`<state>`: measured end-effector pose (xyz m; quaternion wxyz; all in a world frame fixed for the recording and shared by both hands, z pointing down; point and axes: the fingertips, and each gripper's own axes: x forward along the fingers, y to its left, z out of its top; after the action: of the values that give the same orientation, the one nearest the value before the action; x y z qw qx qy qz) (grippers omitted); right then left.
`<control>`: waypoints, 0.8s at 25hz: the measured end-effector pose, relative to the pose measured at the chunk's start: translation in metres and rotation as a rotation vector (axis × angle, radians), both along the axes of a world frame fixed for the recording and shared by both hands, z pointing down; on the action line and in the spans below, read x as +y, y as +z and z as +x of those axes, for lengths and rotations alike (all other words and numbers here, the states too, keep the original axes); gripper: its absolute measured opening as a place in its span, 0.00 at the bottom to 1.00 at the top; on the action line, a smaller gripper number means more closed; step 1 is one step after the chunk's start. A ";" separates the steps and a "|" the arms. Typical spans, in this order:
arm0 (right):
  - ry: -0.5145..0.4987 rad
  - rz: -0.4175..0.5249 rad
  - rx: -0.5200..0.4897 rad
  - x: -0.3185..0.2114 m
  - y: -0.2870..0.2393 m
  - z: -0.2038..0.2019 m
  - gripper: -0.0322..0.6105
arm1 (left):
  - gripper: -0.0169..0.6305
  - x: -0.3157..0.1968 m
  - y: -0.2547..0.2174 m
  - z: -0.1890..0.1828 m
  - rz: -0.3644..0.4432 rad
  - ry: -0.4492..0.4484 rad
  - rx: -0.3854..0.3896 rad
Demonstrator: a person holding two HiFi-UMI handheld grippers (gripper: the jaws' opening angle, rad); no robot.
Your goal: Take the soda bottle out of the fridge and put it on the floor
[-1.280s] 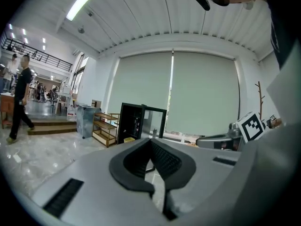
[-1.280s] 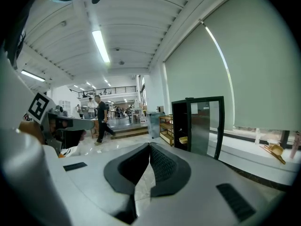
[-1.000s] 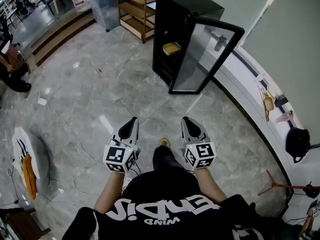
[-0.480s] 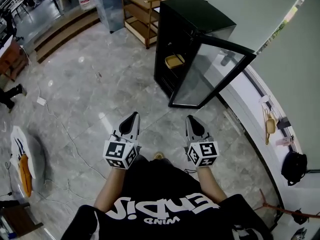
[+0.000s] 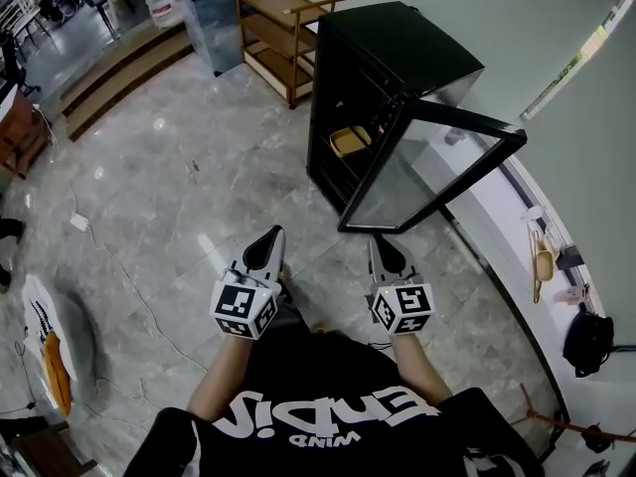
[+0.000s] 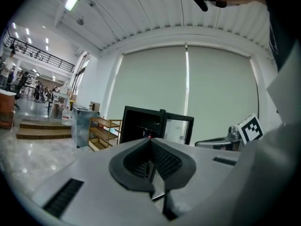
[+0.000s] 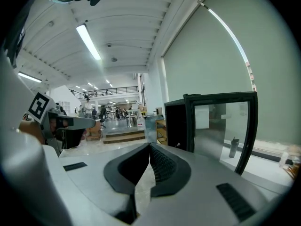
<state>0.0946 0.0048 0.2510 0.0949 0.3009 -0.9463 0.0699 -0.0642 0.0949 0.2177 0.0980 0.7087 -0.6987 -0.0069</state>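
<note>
The left gripper (image 5: 268, 238) and right gripper (image 5: 381, 246), jaws together and empty, point at the black fridge (image 5: 397, 53) at twelve o'clock, whose glass door (image 5: 422, 172) stands open for reaching in.

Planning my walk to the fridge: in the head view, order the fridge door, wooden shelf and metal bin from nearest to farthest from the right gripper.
1. Fridge door: open, just ahead of the right gripper.
2. Wooden shelf: beyond the fridge, left.
3. Metal bin: farthest, left of the shelf.
</note>
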 end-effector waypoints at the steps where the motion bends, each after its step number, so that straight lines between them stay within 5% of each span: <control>1: 0.010 -0.002 0.000 -0.010 0.001 -0.008 0.09 | 0.04 -0.012 0.002 -0.007 -0.001 0.015 0.004; 12: 0.127 0.010 -0.014 -0.102 -0.022 -0.099 0.09 | 0.04 -0.140 -0.023 -0.083 0.016 0.252 -0.071; 20: 0.300 0.008 -0.010 -0.149 -0.026 -0.117 0.09 | 0.04 -0.215 -0.027 -0.107 0.008 0.430 -0.045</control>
<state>-0.0223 -0.1440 0.2254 0.0777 0.4390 -0.8915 0.0809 -0.1709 -0.1203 0.1908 0.0786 0.8416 -0.5336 0.0272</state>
